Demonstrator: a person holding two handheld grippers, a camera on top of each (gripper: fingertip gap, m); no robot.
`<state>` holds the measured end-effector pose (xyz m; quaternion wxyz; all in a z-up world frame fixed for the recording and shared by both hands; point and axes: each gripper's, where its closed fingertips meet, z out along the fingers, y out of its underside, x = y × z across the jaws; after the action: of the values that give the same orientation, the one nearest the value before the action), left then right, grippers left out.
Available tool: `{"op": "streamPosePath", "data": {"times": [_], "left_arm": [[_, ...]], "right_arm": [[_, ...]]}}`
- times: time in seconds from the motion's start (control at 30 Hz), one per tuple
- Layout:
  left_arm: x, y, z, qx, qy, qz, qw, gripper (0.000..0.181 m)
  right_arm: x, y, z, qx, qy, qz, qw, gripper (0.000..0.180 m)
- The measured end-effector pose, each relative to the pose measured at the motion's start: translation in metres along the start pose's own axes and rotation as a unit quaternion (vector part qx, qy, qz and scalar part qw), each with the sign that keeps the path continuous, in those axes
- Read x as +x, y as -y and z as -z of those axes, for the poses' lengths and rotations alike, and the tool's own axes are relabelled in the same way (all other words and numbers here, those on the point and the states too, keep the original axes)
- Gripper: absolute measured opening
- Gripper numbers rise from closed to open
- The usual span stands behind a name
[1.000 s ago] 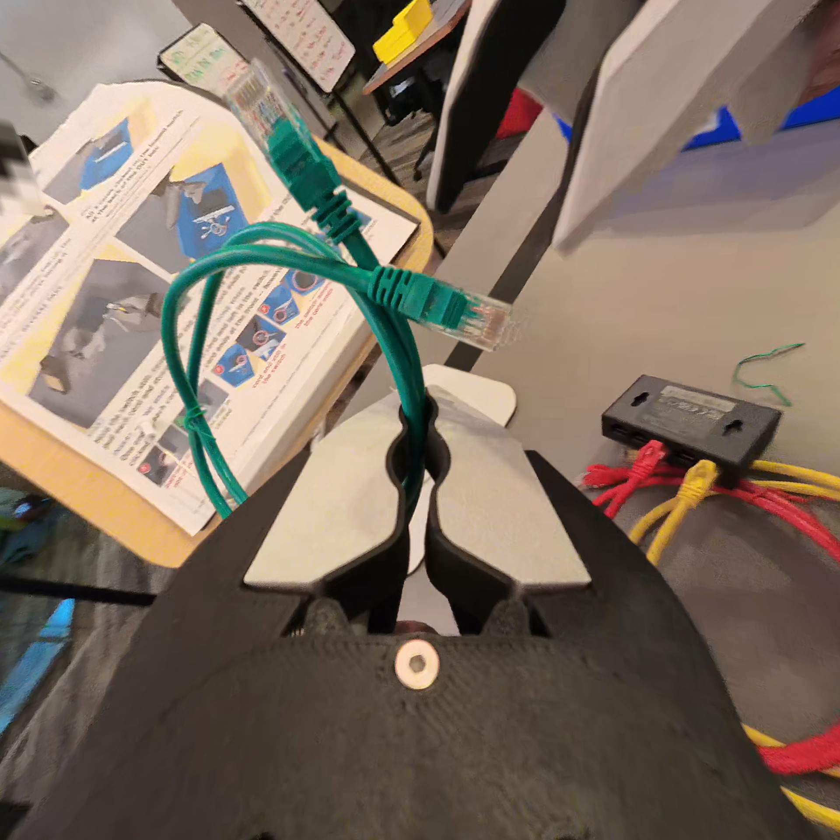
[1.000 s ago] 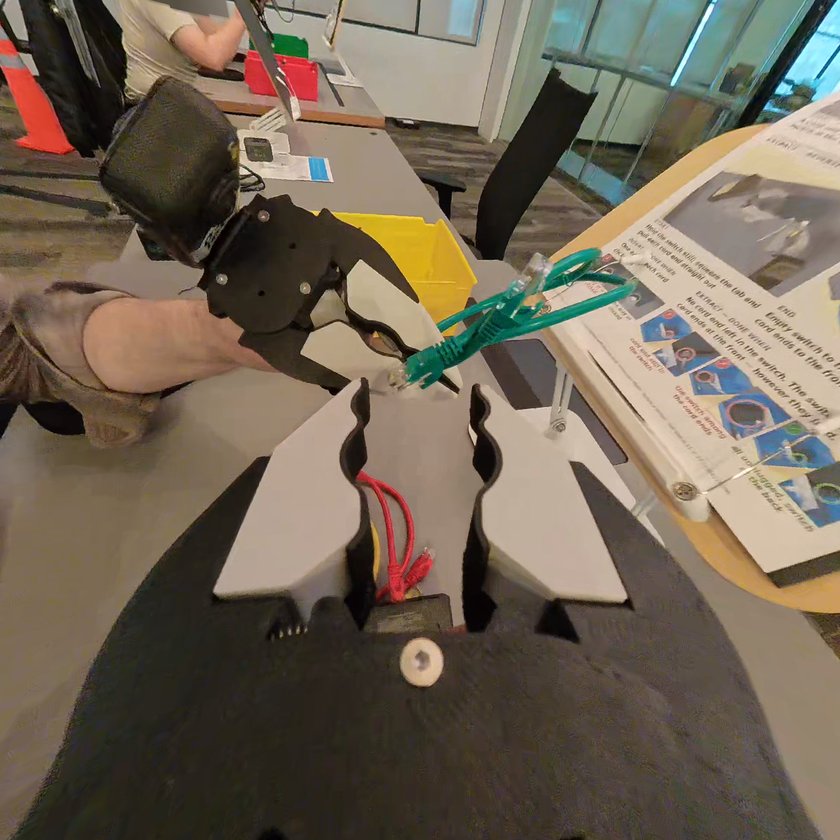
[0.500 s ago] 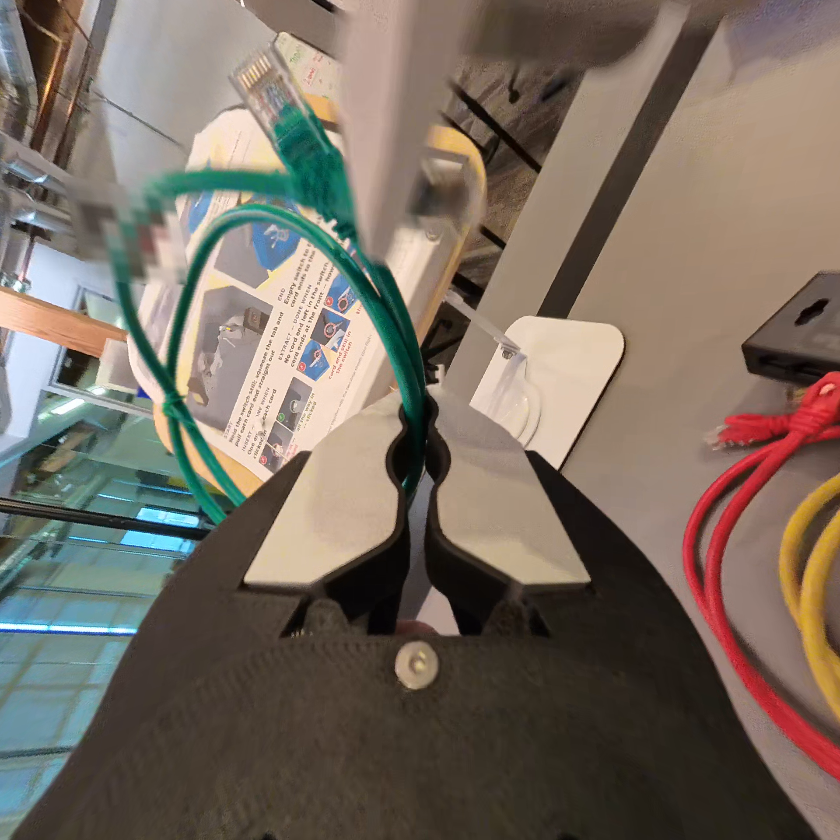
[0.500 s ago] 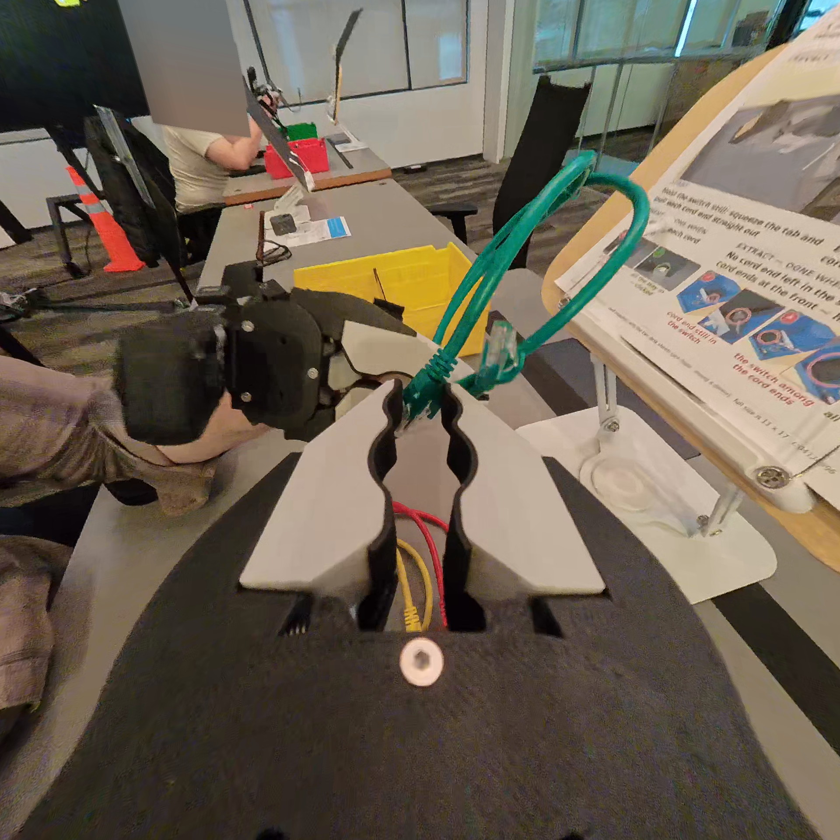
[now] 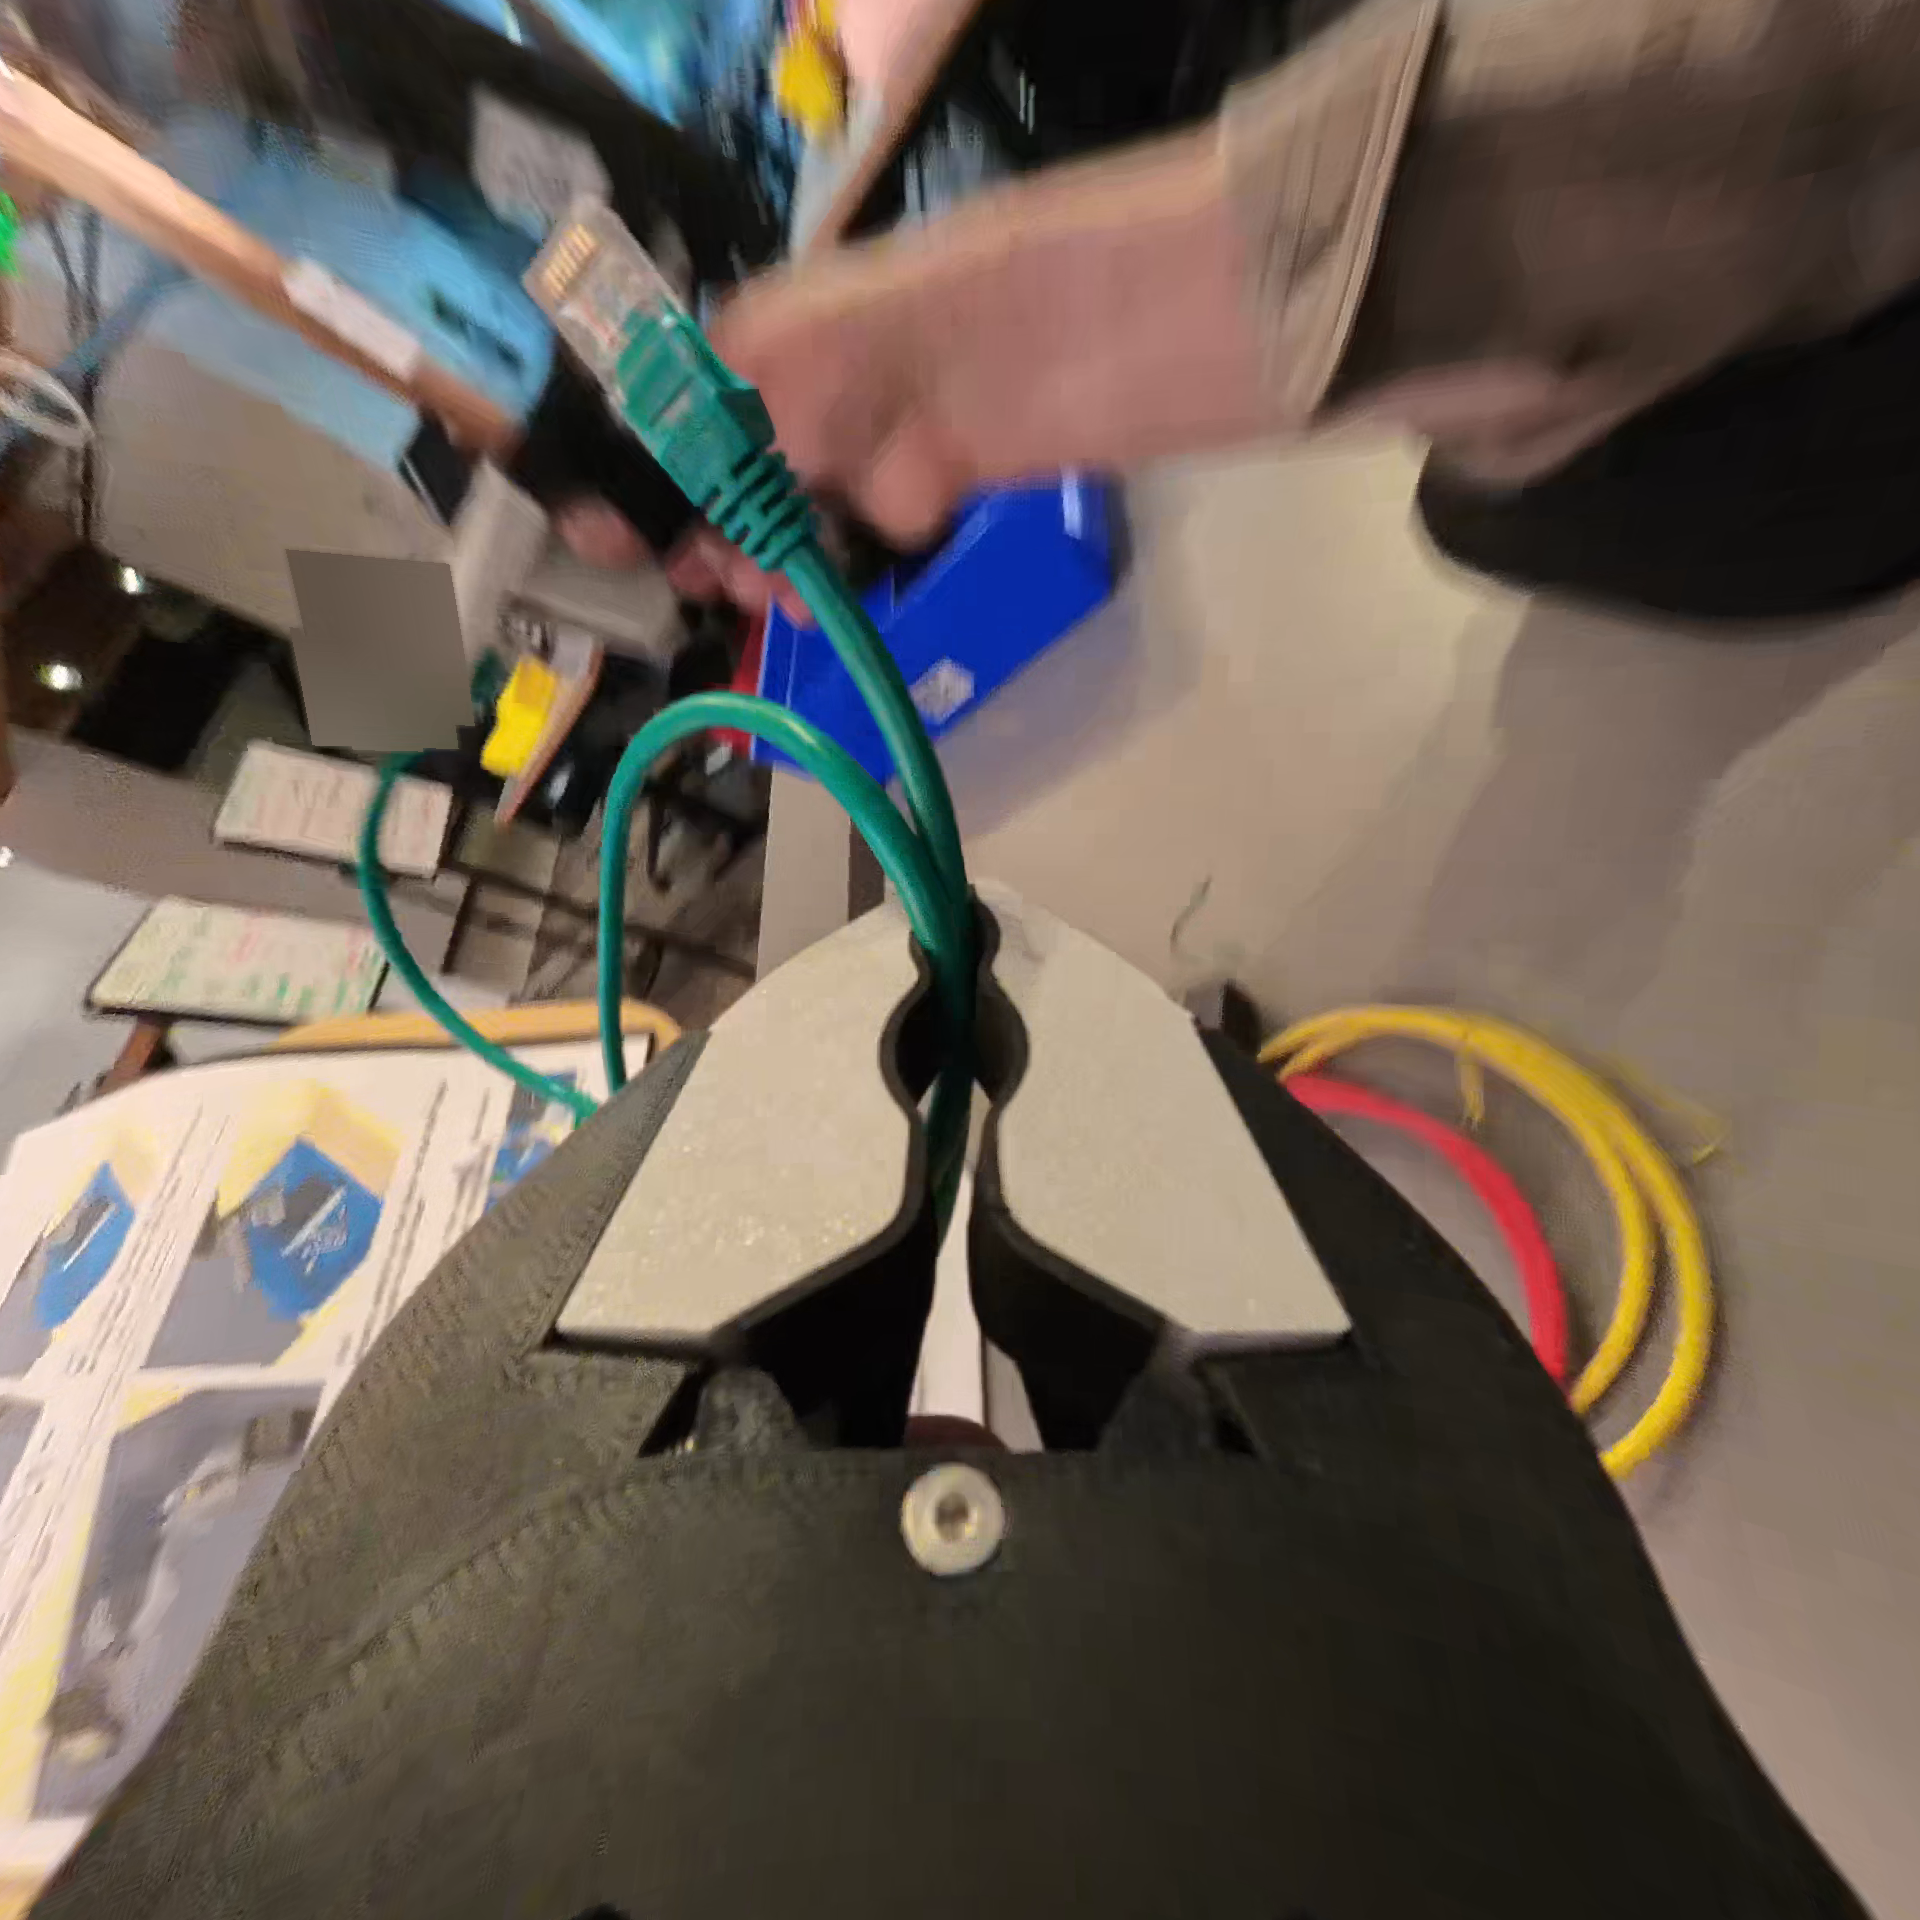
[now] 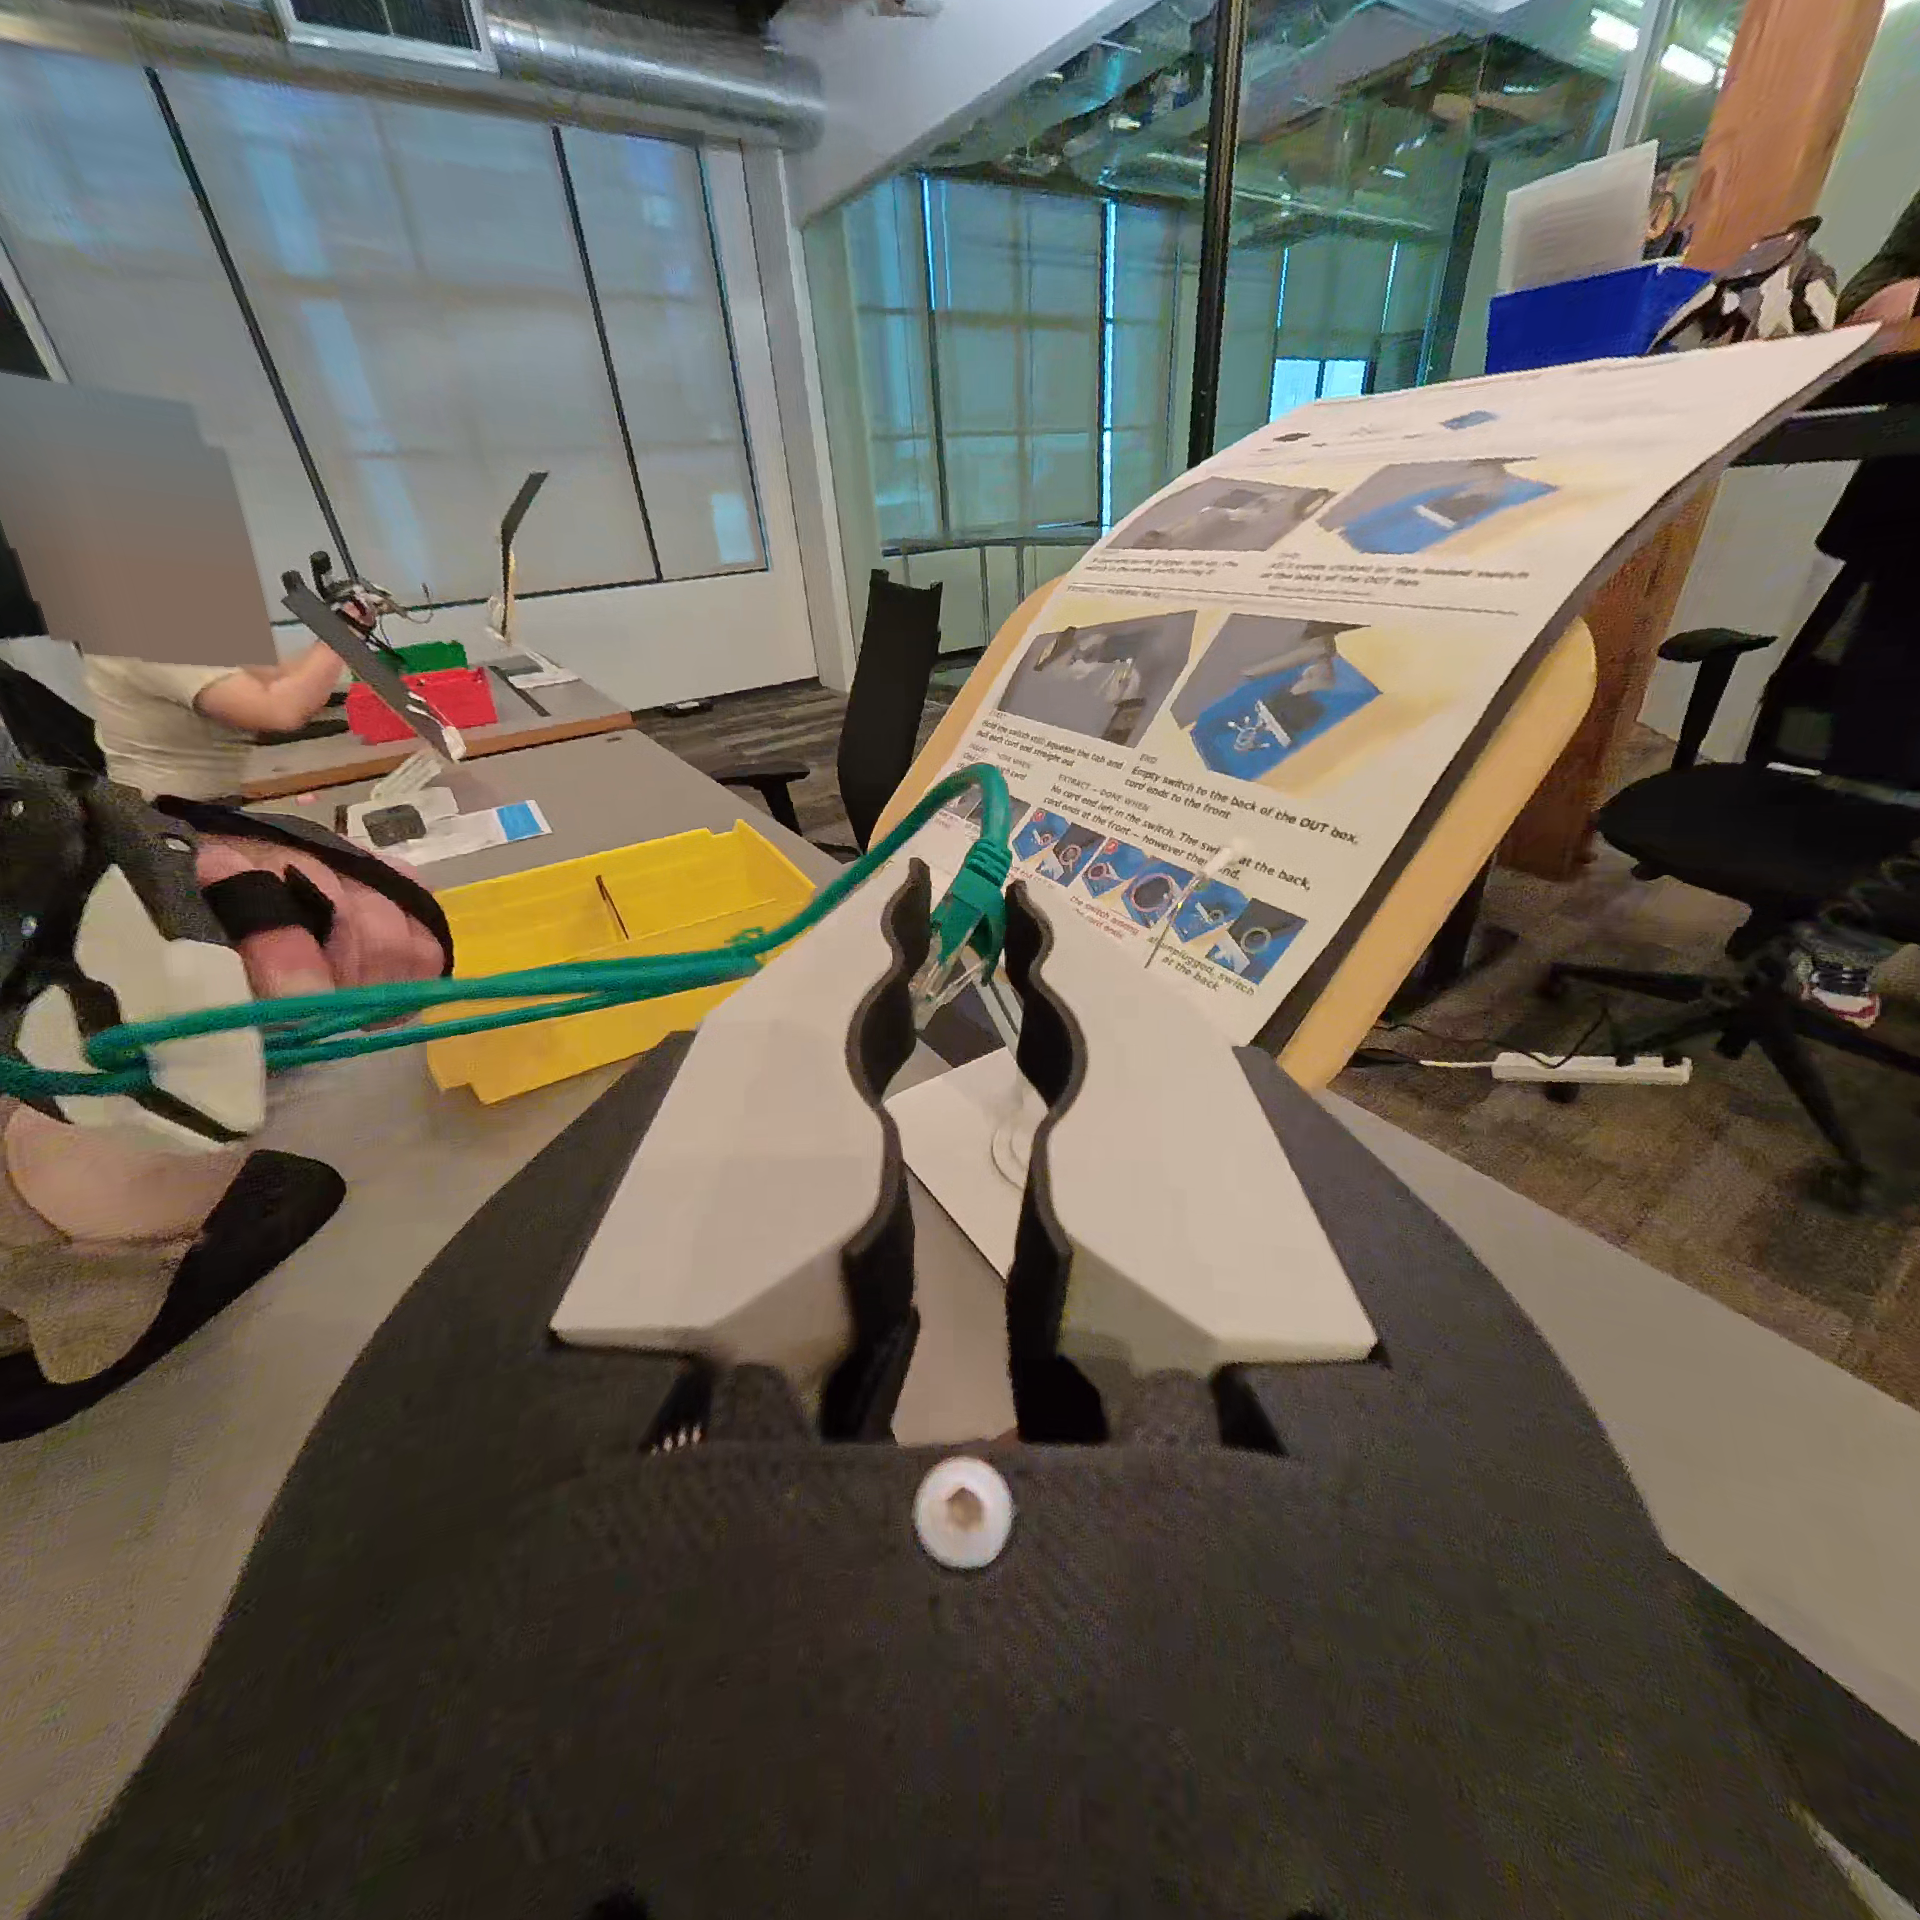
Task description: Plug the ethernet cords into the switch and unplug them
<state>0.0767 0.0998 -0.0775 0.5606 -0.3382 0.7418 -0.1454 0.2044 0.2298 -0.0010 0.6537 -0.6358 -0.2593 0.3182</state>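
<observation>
Left gripper (image 5: 951,940) clamped on green cord (image 5: 894,831) mid-bundle — leaves both plugs free. I have one plug (image 6: 961,920) hanging between right gripper (image 6: 961,914) fingers, parted, not gripping yet — lining up pinch. Switch not visible; red and yellow cords (image 5: 1621,1164) on counter (image 5: 1558,831).

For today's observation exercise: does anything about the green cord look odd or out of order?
Yes. The green cord is still bunched in loops, and the left gripper clamps that bundle rather than a plug. One plug hangs between the open right gripper fingers, not yet pinched.
</observation>
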Motion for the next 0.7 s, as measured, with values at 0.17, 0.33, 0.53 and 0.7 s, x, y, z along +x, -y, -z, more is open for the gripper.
{"op": "streamPosePath", "data": {"times": [0.17,0.33,0.53,0.7], "left_arm": [[-0.022,0.047,0.056,0.182,-0.014,0.091,0.979,0.001],[-0.038,0.067,0.104,0.300,-0.022,0.138,0.944,0.001],[-0.064,0.065,0.140,0.387,-0.008,0.202,0.900,0.001],[-0.076,0.039,0.119,0.342,0.004,0.261,0.902,0.001]], "right_arm": [[0.014,-0.034,-0.006,-0.033,0.029,-0.078,0.996,0.012],[0.005,-0.078,-0.026,-0.116,0.061,-0.083,0.988,0.011],[-0.031,-0.108,-0.044,-0.163,0.159,-0.054,0.972,0.011],[-0.034,-0.100,-0.057,-0.159,0.130,0.008,0.979,0.025]]}}
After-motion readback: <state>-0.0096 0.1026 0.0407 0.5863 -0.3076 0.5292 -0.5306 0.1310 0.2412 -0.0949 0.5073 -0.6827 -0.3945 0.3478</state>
